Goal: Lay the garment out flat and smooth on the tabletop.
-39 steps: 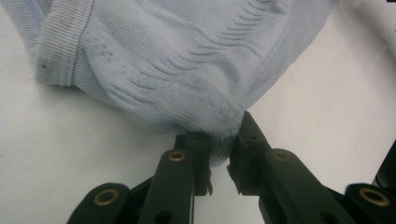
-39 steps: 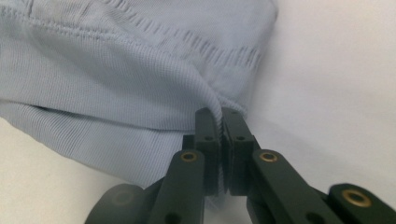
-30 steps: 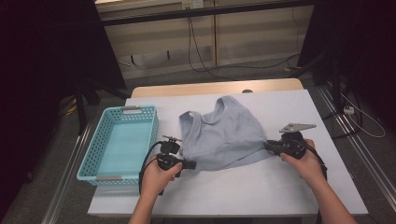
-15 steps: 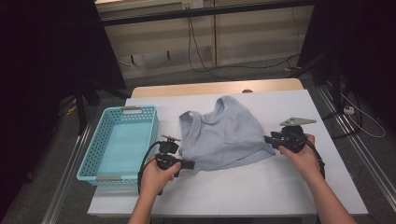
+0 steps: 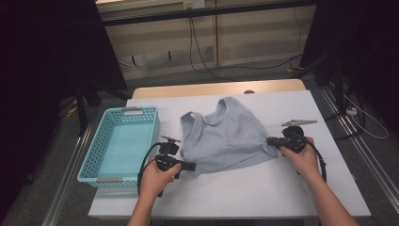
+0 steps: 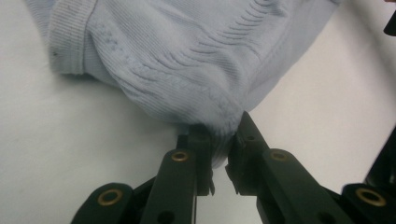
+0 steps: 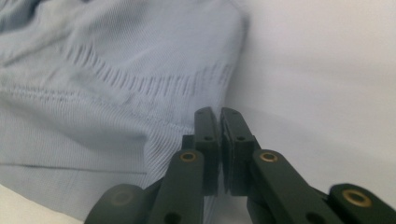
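A light blue knitted sleeveless top (image 5: 226, 136) lies flat on the white table (image 5: 244, 193), neck toward the far side. My left gripper (image 5: 189, 166) is shut on the hem's near-left corner. In the left gripper view the knit cloth (image 6: 187, 70) bunches between the black jaws of the left gripper (image 6: 219, 156). My right gripper (image 5: 271, 140) is shut on the hem's right corner. In the right gripper view the right gripper (image 7: 220, 128) has its jaws pressed together on a thin edge of the top (image 7: 93, 93). The hem runs taut between both grippers.
A turquoise plastic basket (image 5: 156, 129) with nothing in it stands at the table's left side, close to my left hand. Cables (image 5: 207, 52) trail across the floor beyond the table's far edge. Metal rails (image 5: 357, 141) run along the right side.
My right gripper has drawn the hem's right corner slightly away from the person, stretching the hem straighter. The left gripper has stayed put.
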